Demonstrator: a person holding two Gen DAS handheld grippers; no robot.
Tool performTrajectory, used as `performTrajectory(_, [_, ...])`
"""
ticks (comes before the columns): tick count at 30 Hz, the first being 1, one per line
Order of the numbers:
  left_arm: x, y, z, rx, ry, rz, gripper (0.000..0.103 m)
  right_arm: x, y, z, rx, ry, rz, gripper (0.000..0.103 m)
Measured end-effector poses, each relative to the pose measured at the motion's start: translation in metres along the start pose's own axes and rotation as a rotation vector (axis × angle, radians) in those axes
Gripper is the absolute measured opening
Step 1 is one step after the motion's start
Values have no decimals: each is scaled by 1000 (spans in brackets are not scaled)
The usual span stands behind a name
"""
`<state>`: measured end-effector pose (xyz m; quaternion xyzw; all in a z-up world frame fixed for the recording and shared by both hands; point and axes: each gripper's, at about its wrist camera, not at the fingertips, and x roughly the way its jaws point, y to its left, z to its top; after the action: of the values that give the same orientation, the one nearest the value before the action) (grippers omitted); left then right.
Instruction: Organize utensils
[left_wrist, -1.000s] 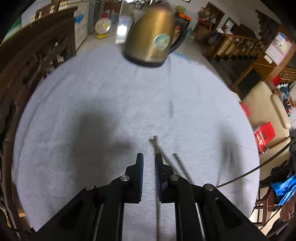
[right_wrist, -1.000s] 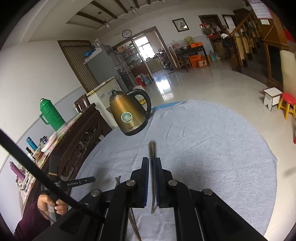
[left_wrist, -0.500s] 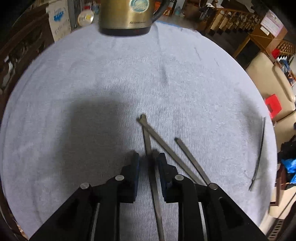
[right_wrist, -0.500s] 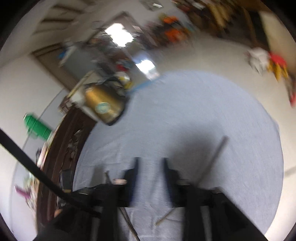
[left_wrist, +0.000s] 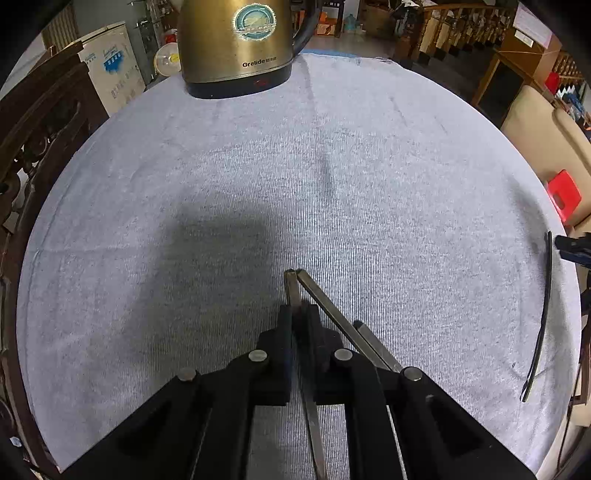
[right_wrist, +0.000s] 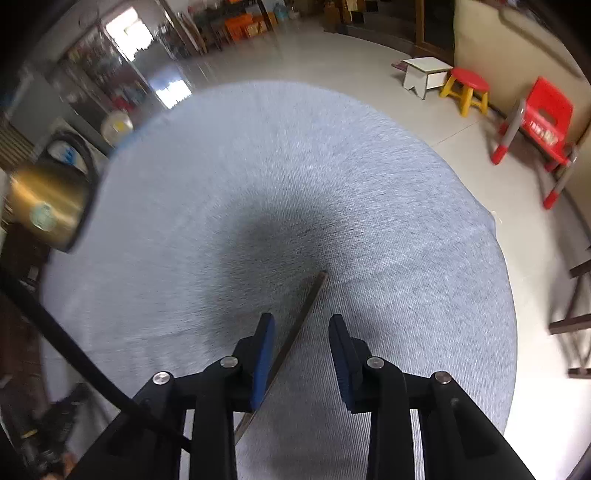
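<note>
Chopsticks: three metal sticks lie on the gray surface (left_wrist: 369, 166) in the left view.
Held chopstick (left_wrist: 293, 288): its tip touches the tip of a second chopstick (left_wrist: 332, 314).
Third chopstick (left_wrist: 376, 345): just beside the second.
Left hand-held gripper (left_wrist: 298, 325): pinching the held chopstick.
Right hand-held gripper (right_wrist: 302, 354): spread wide over a lone chopstick (right_wrist: 299, 325) on the surface.
Kettle (left_wrist: 236, 44): gold, at the far edge.
</note>
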<state>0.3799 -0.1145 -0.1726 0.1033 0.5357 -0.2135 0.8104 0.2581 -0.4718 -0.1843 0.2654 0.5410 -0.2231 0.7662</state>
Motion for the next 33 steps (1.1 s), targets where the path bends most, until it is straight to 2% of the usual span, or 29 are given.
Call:
performTrajectory(2, [1, 2, 3, -3, 1, -11, 6, 12, 11, 2, -23, 16, -57, 29])
performTrajectory(3, [2, 3, 5, -8, 2, -17, 6, 14, 16, 3, -37, -4, -94, 29])
performTrajectory(4, [2, 6, 7, -18, 4, -29, 6, 15, 21, 4, -56, -8, -107, 23])
performTrajectory(5, [2, 11, 8, -27, 4, -34, 6, 16, 23, 4, -62, -4, -109, 22])
performTrajectory(6, [2, 14, 8, -35, 2, -36, 5, 15, 24, 3, -71, -19, -100, 13])
performTrajectory(9, [-2, 30, 3, -71, -13, -50, 5, 13, 28, -1, -111, -34, -69, 7])
performTrajectory(16, [-31, 60, -6, -122, -83, -63, 5, -31, 20, -27, -152, -170, 90, 6])
performTrajectory(19, [-59, 68, -17, -137, -148, -49, 5, -60, 17, -39, -165, -240, 215, 6])
performTrajectory(23, [-103, 84, -39, -188, -263, -36, 5, -104, 7, -58, -177, -343, 332, 7])
performTrajectory(27, [-150, 97, -58, -236, -360, -14, 5, -152, 3, -84, -184, -468, 403, 7])
performTrajectory(33, [-202, 101, -102, -309, -481, -10, 5, -213, -5, -121, -196, -619, 445, 7])
